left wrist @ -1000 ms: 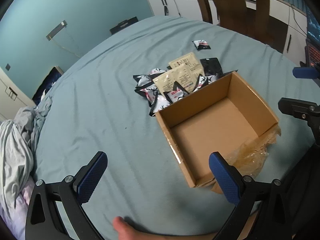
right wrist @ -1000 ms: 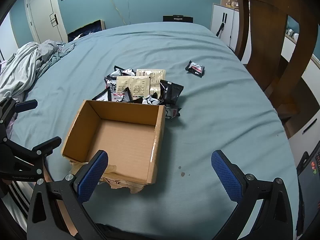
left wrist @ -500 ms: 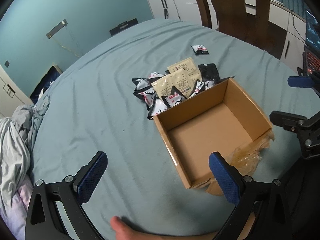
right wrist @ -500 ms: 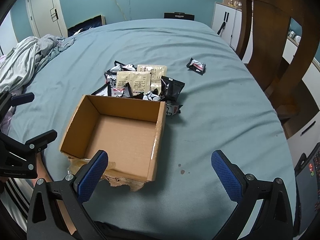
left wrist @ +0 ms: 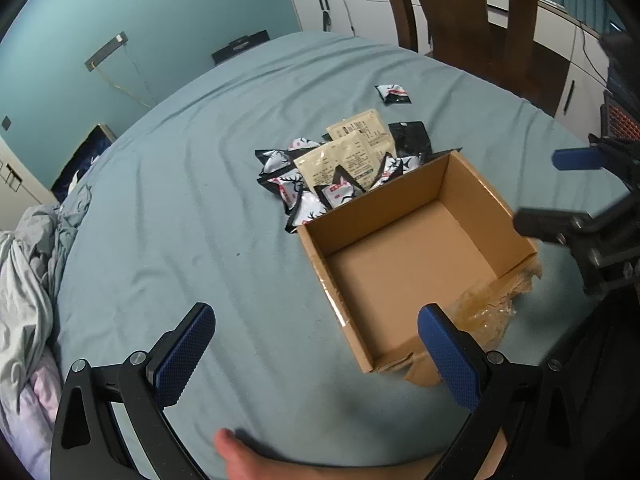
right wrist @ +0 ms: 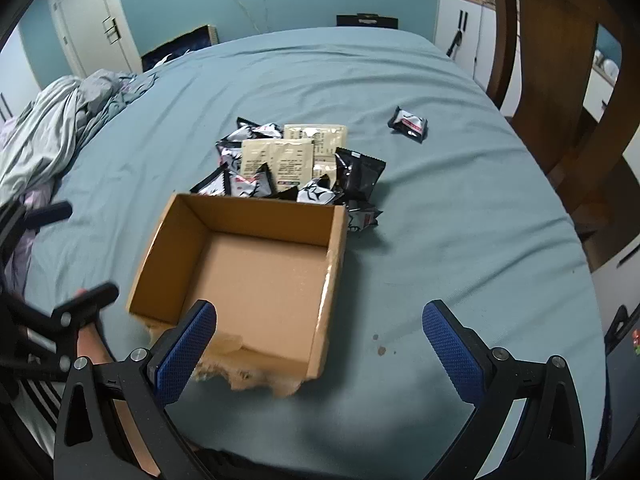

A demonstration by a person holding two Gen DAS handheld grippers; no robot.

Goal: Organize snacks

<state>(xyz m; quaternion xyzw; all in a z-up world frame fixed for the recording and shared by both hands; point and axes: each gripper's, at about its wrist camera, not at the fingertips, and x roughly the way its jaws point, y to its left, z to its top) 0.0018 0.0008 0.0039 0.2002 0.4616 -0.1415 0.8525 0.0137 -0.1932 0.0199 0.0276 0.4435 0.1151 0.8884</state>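
Observation:
An empty open cardboard box (left wrist: 408,252) (right wrist: 256,276) sits on a blue-grey bedsheet. Just beyond its far wall lies a pile of snack packets (left wrist: 340,168) (right wrist: 296,164), black-and-white ones mixed with two beige sachets. One lone black packet (left wrist: 394,94) (right wrist: 409,124) lies apart, further back. My left gripper (left wrist: 316,344) is open, low over the sheet at the box's near left corner. My right gripper (right wrist: 320,340) is open too, over the box's near right corner. Neither holds anything.
A crumpled grey blanket (right wrist: 60,128) lies at the bed's left side. A wooden chair (right wrist: 560,80) stands off the right edge, with white cabinets (left wrist: 352,4) behind. Torn tape and paper (right wrist: 248,376) hang from the box's near edge. A person's foot (left wrist: 248,456) rests near me.
Both grippers have moved forward a little, toward the box and the pile. The jaws have stayed open and nothing on the bed has shifted.

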